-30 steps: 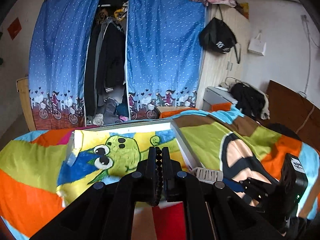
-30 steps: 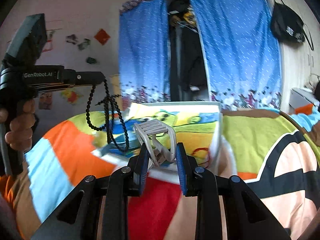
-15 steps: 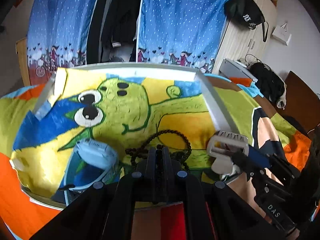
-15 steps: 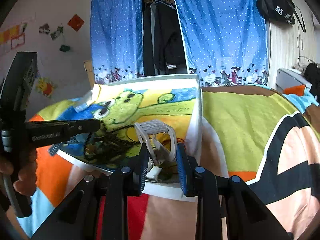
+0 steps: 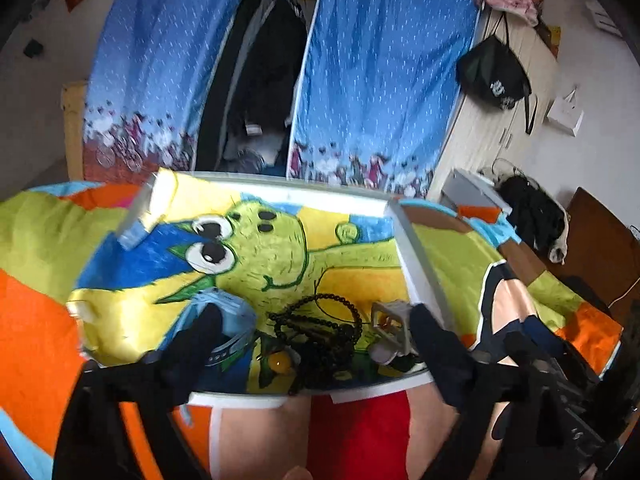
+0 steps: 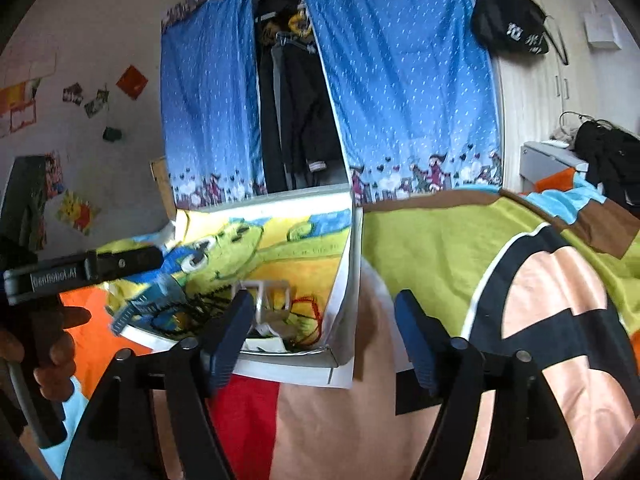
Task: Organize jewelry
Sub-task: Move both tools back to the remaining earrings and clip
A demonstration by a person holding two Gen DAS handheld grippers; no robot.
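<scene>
A shallow white tray (image 5: 416, 264) with a green cartoon picture lies on the bed; it also shows in the right wrist view (image 6: 344, 280). In it lie a black bead necklace (image 5: 320, 328), a white hair clip (image 5: 390, 330), a light blue band (image 5: 228, 320) and an amber bead (image 5: 278, 364). My left gripper (image 5: 316, 340) is open and empty, just above the tray's near edge over the beads. My right gripper (image 6: 324, 332) is open and empty, at the tray's near right corner; the white hair clip (image 6: 268, 300) lies in the tray beside its left finger.
The bed has a colourful blanket (image 6: 480, 260). A blue curtained wardrobe (image 5: 360, 80) stands behind the bed, a wooden cabinet with a black bag (image 5: 494, 68) to the right. The left gripper's handle and the hand holding it (image 6: 44, 320) show in the right wrist view.
Both grippers have opened. The left let go of the black bead necklace, which now lies in the tray. The right let go of the white hair clip, now also in the tray.
</scene>
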